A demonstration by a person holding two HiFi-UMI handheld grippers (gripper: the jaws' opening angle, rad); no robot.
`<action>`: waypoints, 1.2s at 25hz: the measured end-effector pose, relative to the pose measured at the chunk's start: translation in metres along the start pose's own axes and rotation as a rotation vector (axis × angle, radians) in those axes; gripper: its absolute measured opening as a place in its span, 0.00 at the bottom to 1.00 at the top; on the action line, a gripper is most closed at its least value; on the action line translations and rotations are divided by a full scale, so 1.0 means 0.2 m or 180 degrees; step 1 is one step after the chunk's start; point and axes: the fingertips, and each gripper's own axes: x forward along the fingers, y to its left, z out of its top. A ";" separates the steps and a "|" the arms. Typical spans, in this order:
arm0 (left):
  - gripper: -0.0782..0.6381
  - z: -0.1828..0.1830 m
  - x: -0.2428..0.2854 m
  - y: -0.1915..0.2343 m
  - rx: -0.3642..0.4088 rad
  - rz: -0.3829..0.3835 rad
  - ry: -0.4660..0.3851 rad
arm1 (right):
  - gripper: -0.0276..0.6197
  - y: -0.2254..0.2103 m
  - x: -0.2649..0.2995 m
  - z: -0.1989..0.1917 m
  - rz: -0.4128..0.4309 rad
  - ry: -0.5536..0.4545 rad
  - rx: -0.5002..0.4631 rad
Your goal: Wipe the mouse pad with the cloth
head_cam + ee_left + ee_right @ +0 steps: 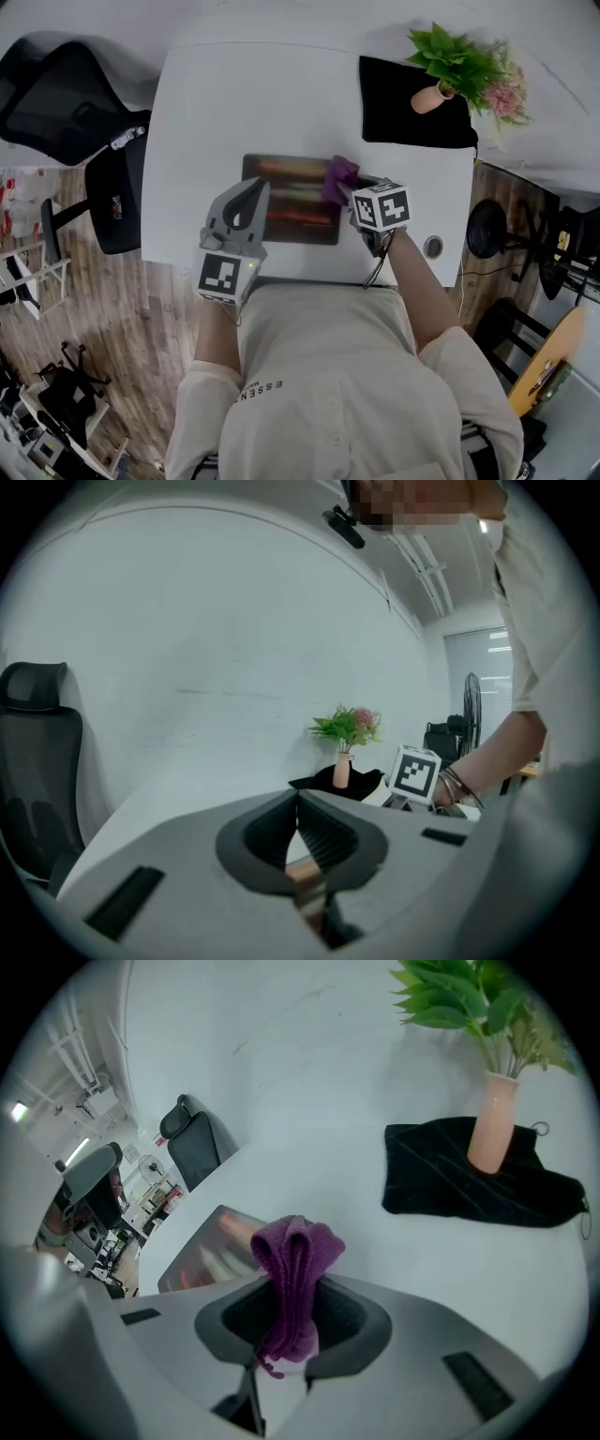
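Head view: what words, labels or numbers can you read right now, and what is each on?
"ESSEN": on the shirt, letters cut off after that.
Red label on the chair: too small to read.
Left cube, right cube: square markers only, no words.

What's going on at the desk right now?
A person works two handheld grippers at a white table. The right gripper is shut on a purple cloth at the right edge of the mouse pad. The left gripper, jaws together and empty, is over the pad's left side.
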 end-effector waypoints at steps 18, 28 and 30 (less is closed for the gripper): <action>0.11 0.18 -0.17 0.08 0.0120 -0.0137 -0.0232 | 0.19 0.36 -0.13 0.09 0.0092 -0.0216 -0.0021; 0.11 0.03 -0.43 0.42 0.0023 -0.0103 -0.0093 | 0.19 0.92 0.20 0.13 0.0302 -0.0013 -0.0251; 0.11 -0.02 -0.48 0.47 0.0067 -0.0131 -0.0070 | 0.19 0.97 0.27 0.13 0.0295 0.0031 -0.0235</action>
